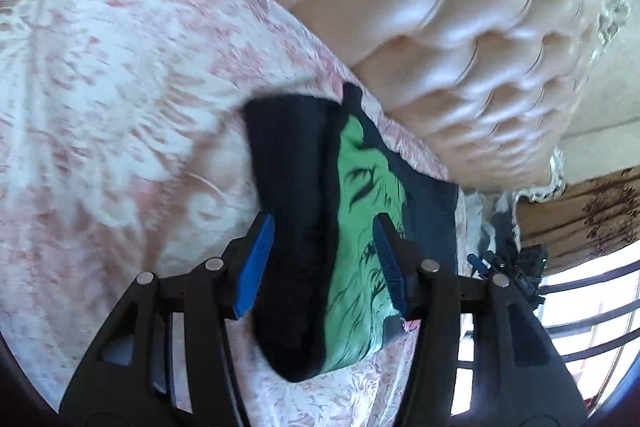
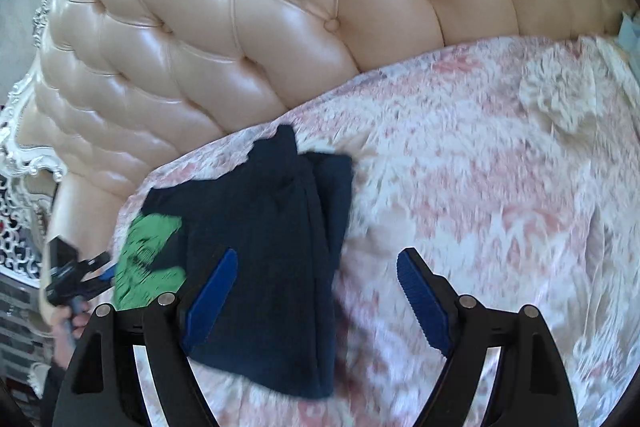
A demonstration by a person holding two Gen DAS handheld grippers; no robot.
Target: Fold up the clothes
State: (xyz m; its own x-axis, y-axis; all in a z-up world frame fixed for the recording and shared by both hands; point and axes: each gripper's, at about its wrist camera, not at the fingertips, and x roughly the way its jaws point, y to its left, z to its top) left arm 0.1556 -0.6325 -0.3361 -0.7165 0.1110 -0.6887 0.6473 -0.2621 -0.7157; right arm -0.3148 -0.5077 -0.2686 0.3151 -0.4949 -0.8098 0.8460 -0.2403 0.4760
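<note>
Left gripper (image 1: 326, 247): jaws parted about halfway, pads clear of the cloth. The dark fold of the shirt lies in the gap beneath them, but nothing is pinched.
Right gripper (image 2: 318, 279): spread wide and empty. Its left pad hangs over the navy cloth and its right pad over bare bedspread; whether the left pad brushes the fabric, I cannot tell.
Shirt (image 2: 260, 235): navy T-shirt, folded into a rough bundle and lying flat on the bed close to the headboard. In the left wrist view a green printed face (image 1: 360, 227) shows on top; from the right wrist view only a corner of that green peeks out at the bundle's left edge.
Bedspread (image 1: 100, 87): pink and white floral, a bit rumpled, under everything.
Headboard (image 2: 260, 7): cream tufted leather with buttons, just behind the shirt.
Window (image 1: 592, 307): bright, barred, off to the right in the left wrist view, with a patterned curtain (image 1: 584, 219) above it.
In the way: nothing lies between either gripper and the shirt.
</note>
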